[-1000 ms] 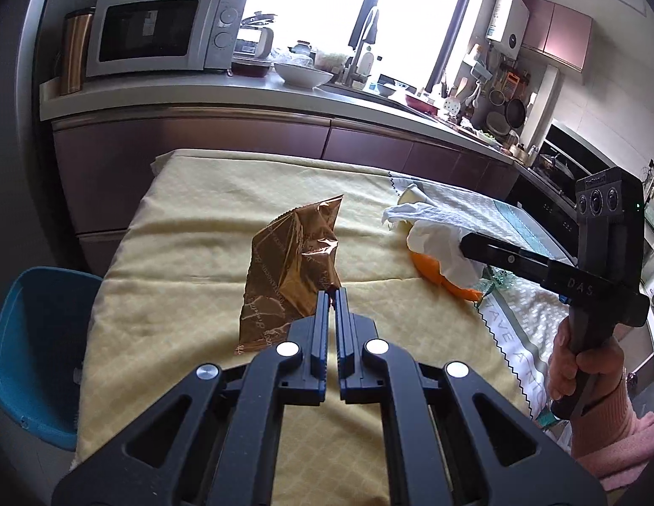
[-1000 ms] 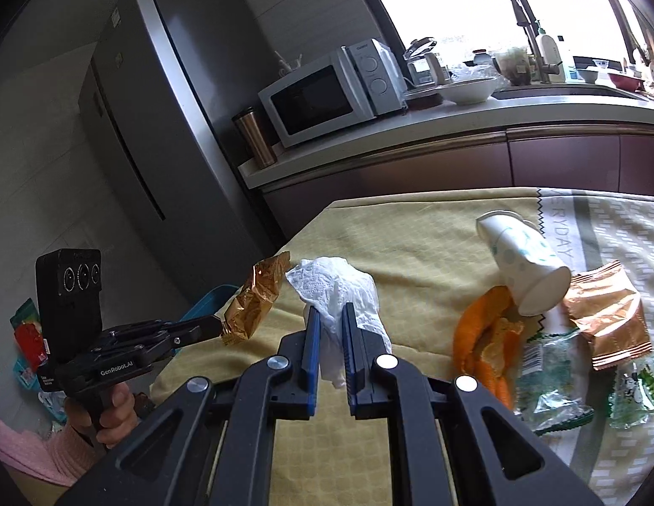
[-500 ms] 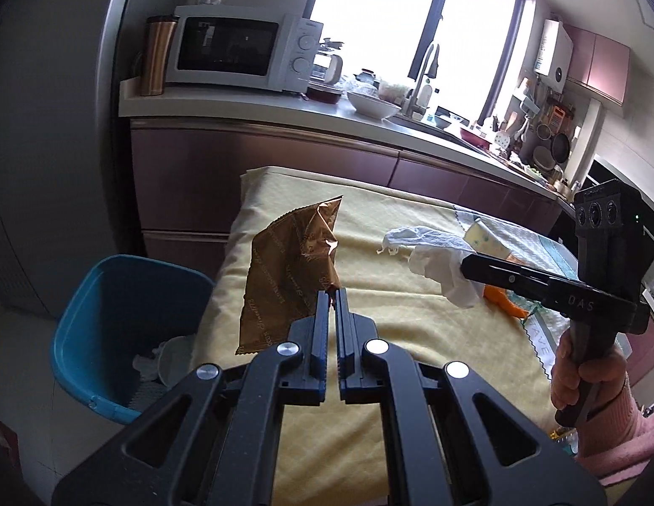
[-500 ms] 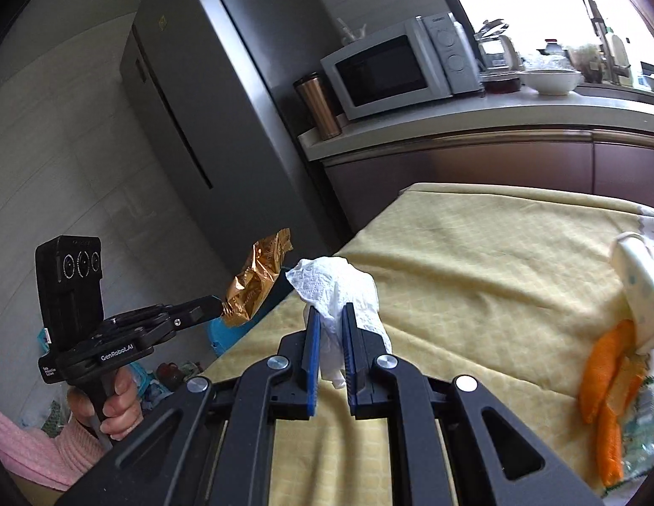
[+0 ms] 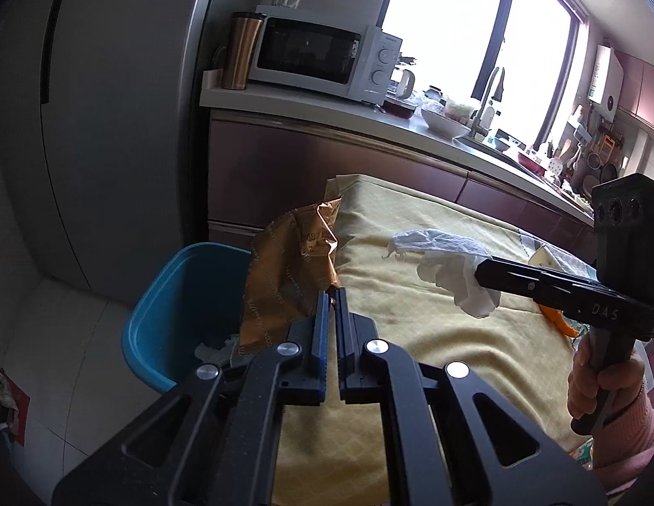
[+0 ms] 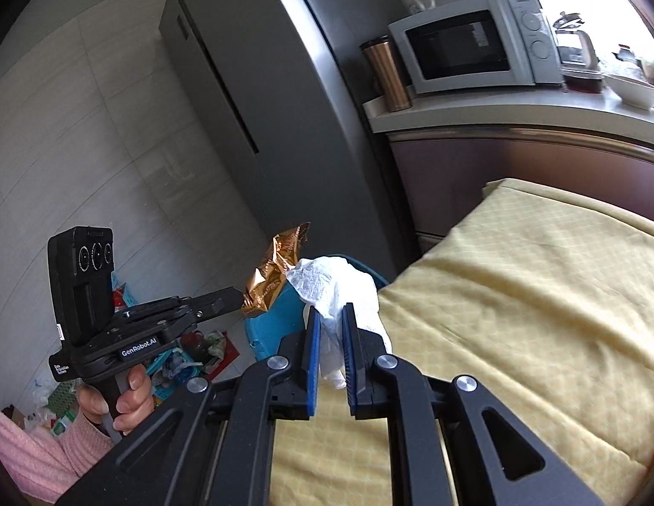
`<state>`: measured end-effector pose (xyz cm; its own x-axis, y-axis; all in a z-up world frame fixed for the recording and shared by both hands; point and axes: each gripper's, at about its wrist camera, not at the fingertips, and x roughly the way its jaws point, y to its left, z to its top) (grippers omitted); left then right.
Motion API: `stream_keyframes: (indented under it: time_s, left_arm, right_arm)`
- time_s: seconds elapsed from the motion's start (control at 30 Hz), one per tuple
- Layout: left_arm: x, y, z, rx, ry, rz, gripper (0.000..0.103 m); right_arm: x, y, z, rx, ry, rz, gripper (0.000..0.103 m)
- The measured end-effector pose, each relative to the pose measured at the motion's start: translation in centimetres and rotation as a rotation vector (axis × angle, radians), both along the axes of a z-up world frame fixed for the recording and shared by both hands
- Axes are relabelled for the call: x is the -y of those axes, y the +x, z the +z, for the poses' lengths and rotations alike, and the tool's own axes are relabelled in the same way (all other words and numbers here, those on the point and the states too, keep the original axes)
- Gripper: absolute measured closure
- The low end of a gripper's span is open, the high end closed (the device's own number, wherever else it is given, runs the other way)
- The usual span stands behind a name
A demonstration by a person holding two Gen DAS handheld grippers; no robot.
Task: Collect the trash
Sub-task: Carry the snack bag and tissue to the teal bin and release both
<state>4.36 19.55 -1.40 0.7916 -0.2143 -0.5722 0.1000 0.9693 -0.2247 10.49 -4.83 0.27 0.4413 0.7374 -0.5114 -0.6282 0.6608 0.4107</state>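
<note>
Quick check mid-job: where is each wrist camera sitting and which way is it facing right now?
Left wrist: behind the left gripper, facing the blue bin and yellow-clothed table; its jaws pinch a brown snack wrapper; the right hand shows.
Right wrist: behind the right gripper, facing the fridge; its jaws clamp a white tissue; the left hand shows.
Shared: wrapper, tissue, bin, table, microwave.

Each wrist camera sat close behind its own fingers, angled downward over the yellow checked tablecloth point(image 5: 432, 337) edge, both views sharing the round blue plastic bin point(image 5: 179, 303) and white microwave point(image 6: 466, 46).
</note>
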Motion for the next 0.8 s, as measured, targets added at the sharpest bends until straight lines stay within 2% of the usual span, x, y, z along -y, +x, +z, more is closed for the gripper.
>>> stream_keyframes:
  time_s: [0.33, 0.8]
  left_arm:
    - [-2.9, 1.3, -2.6, -0.068, -0.006, 0.072, 0.099]
    - [-4.8, 2.4, -5.7, -0.139, -0.042, 0.114, 0.099]
  right_arm:
    - [-4.8, 2.0, -0.6, -0.031, -0.02, 0.058, 0.094]
    - [-9.6, 4.9, -3.0, -0.115, -0.052, 0.064, 0.094]
